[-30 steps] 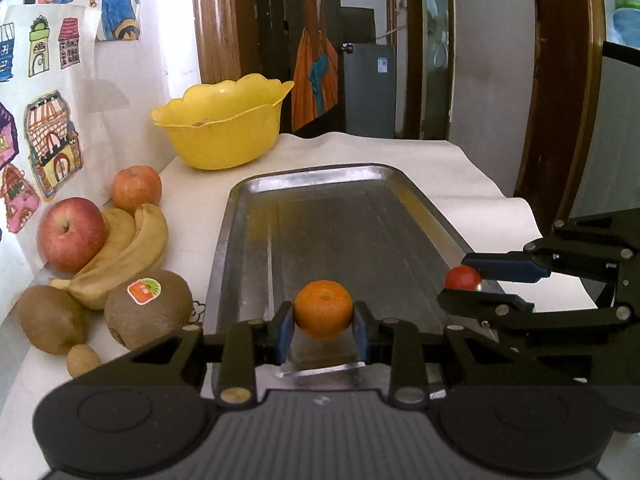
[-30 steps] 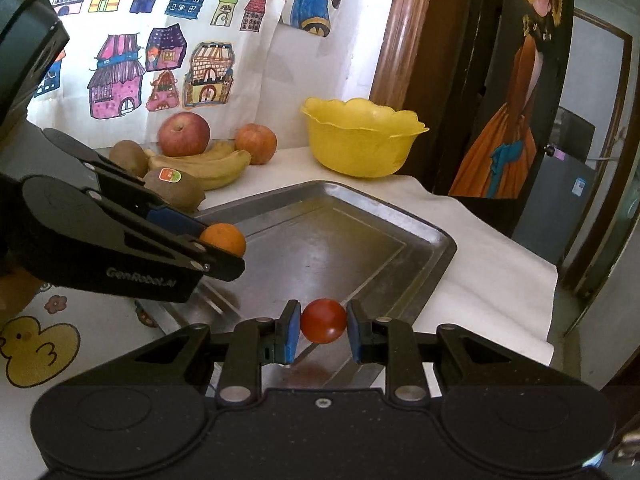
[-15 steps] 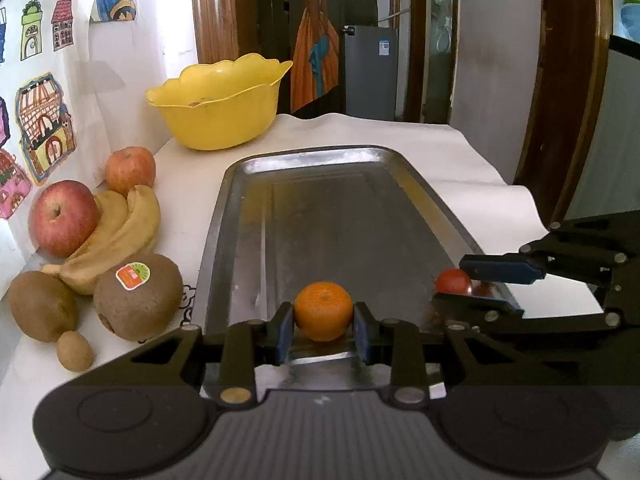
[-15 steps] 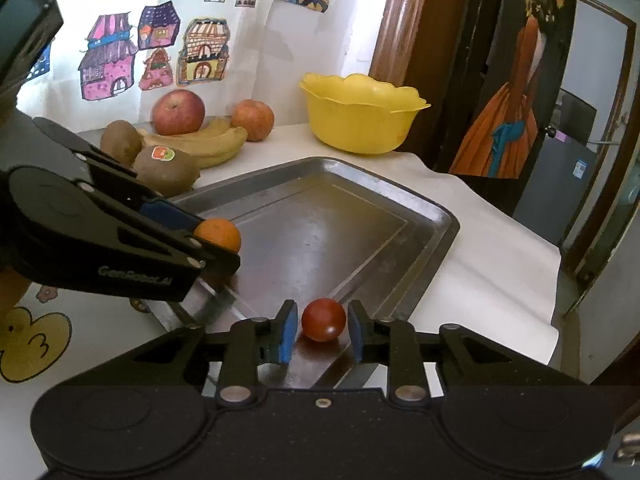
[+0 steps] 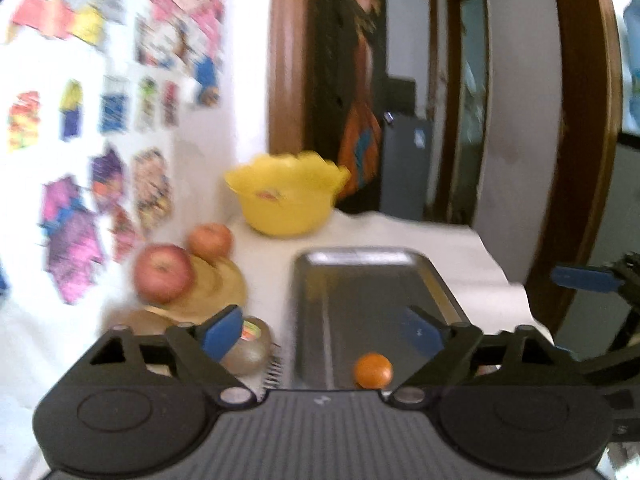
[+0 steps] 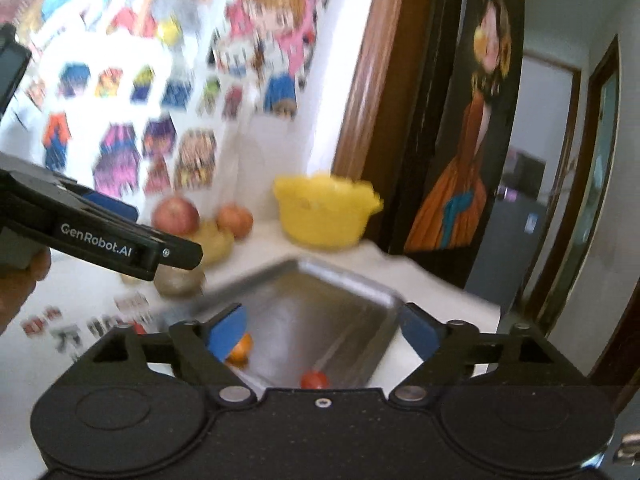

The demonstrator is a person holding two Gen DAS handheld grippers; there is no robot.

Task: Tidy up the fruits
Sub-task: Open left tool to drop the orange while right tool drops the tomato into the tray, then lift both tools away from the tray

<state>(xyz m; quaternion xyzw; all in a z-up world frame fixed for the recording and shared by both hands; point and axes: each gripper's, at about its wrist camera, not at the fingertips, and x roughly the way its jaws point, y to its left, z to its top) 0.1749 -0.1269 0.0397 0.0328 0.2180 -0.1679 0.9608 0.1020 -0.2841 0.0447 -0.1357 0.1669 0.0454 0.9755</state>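
1. The left gripper [image 5: 322, 330] is opening its jaws wide, and nothing is sitting between its blue pads. It is holding nothing.
2. The right gripper [image 6: 322, 328] is opening its jaws too. It is empty as well.
3. The small orange [image 5: 373, 371] is lying on the near end of the metal tray [image 5: 360, 258], below the left gripper and not touching it.
4. The little red tomato [image 6: 314, 380] is lying on the tray's near end too, a bit apart from the orange, under the right gripper.
5. So this step looks like letting go: two fruits are now sitting on the tray, and both tools are free.
6. Beside the tray, the other fruits are waiting on the white table [image 5: 400, 232]: a red apple [image 5: 163, 272], a smaller apple [image 5: 211, 240], bananas [image 5: 212, 292] and a kiwi with a sticker [image 5: 248, 344].
7. A yellow bowl [image 5: 286, 196] is standing at the far end of the table, past the tray.
8. The pictures are blurry, so small things are hard to see.
9. The next move probably needs each gripper to go to a fruit by the wall with its jaws wide, since the apples are big and round and may slip.
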